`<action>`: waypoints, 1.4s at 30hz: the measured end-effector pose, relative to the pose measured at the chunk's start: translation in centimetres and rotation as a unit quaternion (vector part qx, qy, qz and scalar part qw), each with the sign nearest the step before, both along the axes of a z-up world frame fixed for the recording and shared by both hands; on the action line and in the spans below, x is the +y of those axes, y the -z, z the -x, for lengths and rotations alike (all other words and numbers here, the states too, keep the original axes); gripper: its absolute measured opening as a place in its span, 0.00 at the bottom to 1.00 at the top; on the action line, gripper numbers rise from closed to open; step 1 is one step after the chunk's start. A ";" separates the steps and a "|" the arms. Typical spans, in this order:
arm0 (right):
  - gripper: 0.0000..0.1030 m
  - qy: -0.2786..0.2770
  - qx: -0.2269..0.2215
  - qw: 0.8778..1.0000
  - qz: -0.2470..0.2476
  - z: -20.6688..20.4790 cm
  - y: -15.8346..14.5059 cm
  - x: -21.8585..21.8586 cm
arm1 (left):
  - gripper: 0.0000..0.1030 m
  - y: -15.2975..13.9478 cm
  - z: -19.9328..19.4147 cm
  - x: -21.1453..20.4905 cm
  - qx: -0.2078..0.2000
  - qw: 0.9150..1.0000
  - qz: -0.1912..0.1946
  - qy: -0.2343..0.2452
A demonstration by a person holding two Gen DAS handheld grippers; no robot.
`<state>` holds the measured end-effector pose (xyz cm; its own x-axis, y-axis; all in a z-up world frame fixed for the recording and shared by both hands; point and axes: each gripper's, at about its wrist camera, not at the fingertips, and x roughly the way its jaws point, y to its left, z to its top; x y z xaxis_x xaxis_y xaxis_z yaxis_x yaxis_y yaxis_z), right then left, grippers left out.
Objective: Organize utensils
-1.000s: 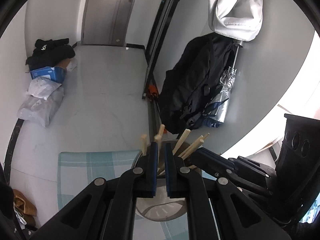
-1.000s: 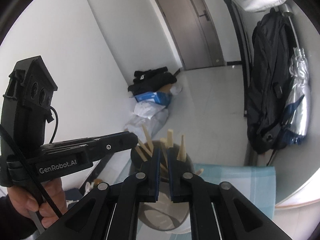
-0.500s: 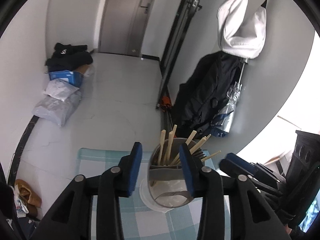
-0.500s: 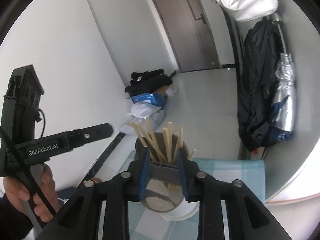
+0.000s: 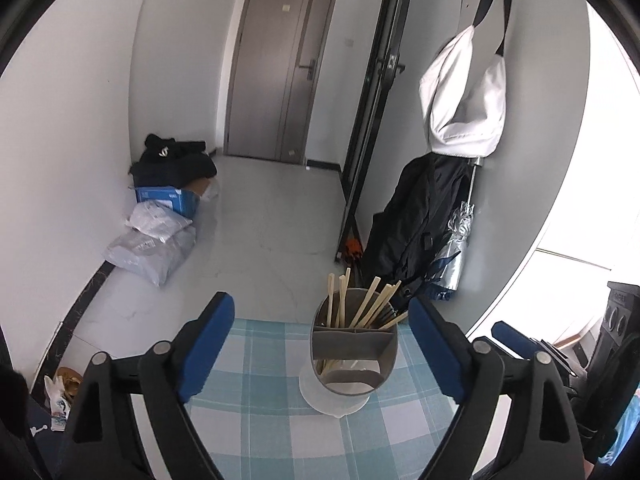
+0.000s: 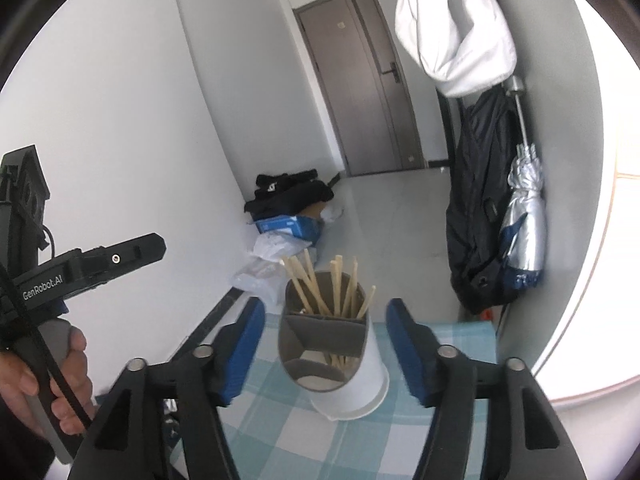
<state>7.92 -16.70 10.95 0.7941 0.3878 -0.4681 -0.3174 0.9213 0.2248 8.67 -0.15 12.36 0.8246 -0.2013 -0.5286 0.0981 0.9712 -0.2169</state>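
The grey, partitioned cylindrical utensil holder (image 5: 354, 350) stands in a white plastic base on the blue-and-white checked worktop (image 5: 272, 412), its far compartment filled with pale wooden chopsticks (image 5: 362, 306). The left gripper (image 5: 320, 344) and the right gripper (image 6: 325, 344) are both opening, jaws apart on either side of the holder, nothing pressed between them. The step looks like a release: each gripper should clear the chopstick tops before moving sideways, so the upright holder is not tipped.
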 end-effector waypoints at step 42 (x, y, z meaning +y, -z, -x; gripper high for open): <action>1.00 0.038 -0.079 0.996 0.032 10.8 5.4 -0.7 | 0.99 7.5 7.3 0.8 -0.060 0.995 -0.031 -0.079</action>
